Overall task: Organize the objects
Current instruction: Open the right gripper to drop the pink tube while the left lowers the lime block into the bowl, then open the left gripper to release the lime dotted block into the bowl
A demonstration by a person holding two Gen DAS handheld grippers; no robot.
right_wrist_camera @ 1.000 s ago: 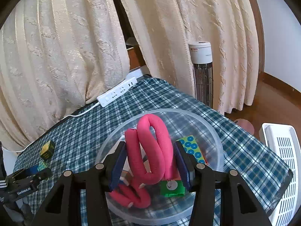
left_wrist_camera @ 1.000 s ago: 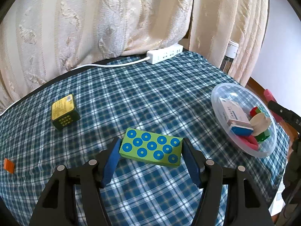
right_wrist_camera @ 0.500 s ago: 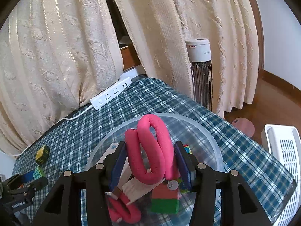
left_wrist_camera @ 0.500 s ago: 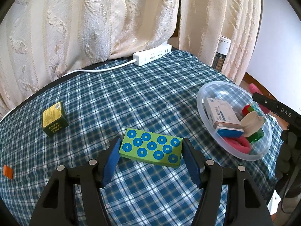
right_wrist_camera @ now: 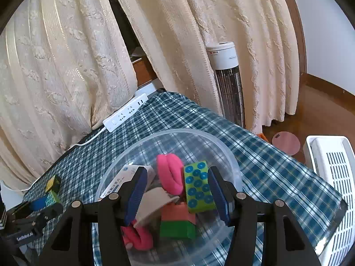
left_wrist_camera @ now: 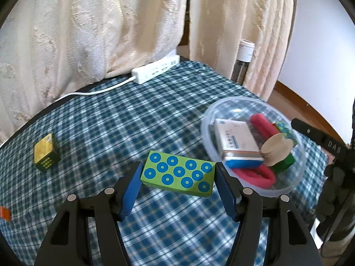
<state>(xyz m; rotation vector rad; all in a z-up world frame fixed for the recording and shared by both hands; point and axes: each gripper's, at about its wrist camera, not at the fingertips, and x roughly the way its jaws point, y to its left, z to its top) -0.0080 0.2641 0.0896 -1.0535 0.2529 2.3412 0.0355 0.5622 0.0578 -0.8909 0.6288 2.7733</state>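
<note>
My left gripper (left_wrist_camera: 178, 184) is shut on a green block with blue dots (left_wrist_camera: 178, 176), held above the checked tablecloth just left of the clear plastic bowl (left_wrist_camera: 207, 119). The bowl holds a white box (left_wrist_camera: 235, 138), pink foam rollers (left_wrist_camera: 263, 125), a tape roll (left_wrist_camera: 275, 149) and blocks. My right gripper (right_wrist_camera: 177, 194) is open above the bowl (right_wrist_camera: 226, 150). A pink roller (right_wrist_camera: 169, 173) and another dotted green block (right_wrist_camera: 198, 187) lie in the bowl between its fingers. A yellow-green cube (left_wrist_camera: 45, 153) sits on the cloth at the left.
A white power strip (left_wrist_camera: 155, 72) with its cord lies at the table's back edge by the cream curtains. A small orange piece (left_wrist_camera: 4, 212) is at the far left. A tower fan (right_wrist_camera: 228, 84) and a white basket (right_wrist_camera: 332, 188) stand beside the table.
My right gripper has opened and let the pink roller drop into the bowl. My left gripper has carried the dotted block right, closer to the bowl.
</note>
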